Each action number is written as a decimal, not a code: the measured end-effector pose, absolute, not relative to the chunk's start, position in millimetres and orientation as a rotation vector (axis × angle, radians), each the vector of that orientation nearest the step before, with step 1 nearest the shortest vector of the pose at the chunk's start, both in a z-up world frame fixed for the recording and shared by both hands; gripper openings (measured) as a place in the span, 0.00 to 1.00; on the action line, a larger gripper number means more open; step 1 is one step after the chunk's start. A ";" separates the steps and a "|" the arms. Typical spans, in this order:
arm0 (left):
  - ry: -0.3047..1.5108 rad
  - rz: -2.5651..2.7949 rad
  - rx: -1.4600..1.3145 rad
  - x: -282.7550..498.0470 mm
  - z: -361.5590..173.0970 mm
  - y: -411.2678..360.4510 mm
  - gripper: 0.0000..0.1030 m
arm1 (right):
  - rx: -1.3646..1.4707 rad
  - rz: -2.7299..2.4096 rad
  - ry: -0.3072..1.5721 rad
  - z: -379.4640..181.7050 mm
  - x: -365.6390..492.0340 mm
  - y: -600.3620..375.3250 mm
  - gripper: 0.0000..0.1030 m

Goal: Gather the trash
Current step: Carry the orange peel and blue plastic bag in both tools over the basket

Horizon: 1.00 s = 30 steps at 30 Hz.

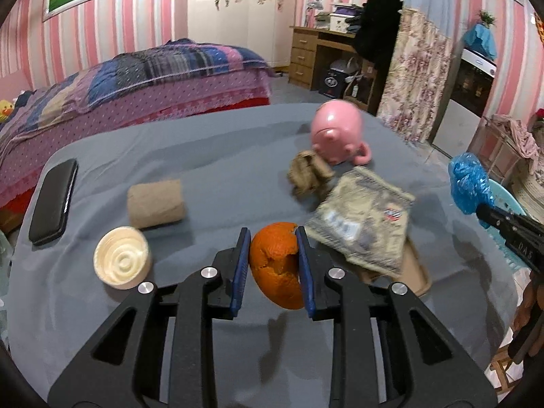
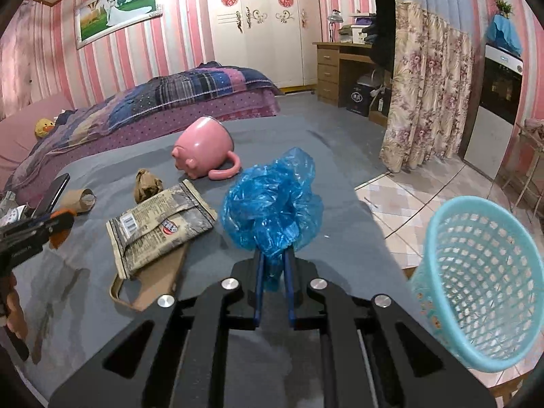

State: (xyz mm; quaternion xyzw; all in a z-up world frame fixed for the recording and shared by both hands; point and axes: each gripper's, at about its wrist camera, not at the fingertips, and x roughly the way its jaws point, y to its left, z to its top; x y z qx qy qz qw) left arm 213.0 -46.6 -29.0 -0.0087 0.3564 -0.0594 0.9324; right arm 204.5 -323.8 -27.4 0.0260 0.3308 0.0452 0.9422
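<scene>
A grey-clothed table (image 2: 306, 142) in a pink-striped bedroom carries the litter, with a turquoise mesh basket (image 2: 476, 282) standing off its right edge over the tiled floor, the likely place for it all. Largest of the scraps is a flattened snack wrapper (image 2: 156, 224), lying mid-table partly over a tan phone case (image 2: 153, 282); it looks thin, crinkly and slippery, best pinched at an edge. It bears a barcode and a round red-and-blue emblem, but the print is too blurred to read. The right gripper (image 2: 273, 272) is clamped on the neck of a crumpled blue plastic bag (image 2: 272, 200), held above the cloth: feather-light and soft, secure only where it is bunched. The left gripper (image 1: 273, 265) has its blue pads pressed on either side of a curl of orange peel (image 1: 277, 265), lifted just clear of the table; light, springy, prone to tearing if squeezed hard. A cardboard tube (image 1: 156, 202) and a brown paper wad (image 1: 307, 173) wait on the cloth, both light and crushable. Letters on the far gripper's body cannot be read with certainty.
</scene>
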 end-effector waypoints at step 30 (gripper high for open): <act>0.599 -0.331 0.042 235.7 18.4 -195.7 0.25 | 0.126 -0.163 0.615 -11.1 172.4 -446.8 0.10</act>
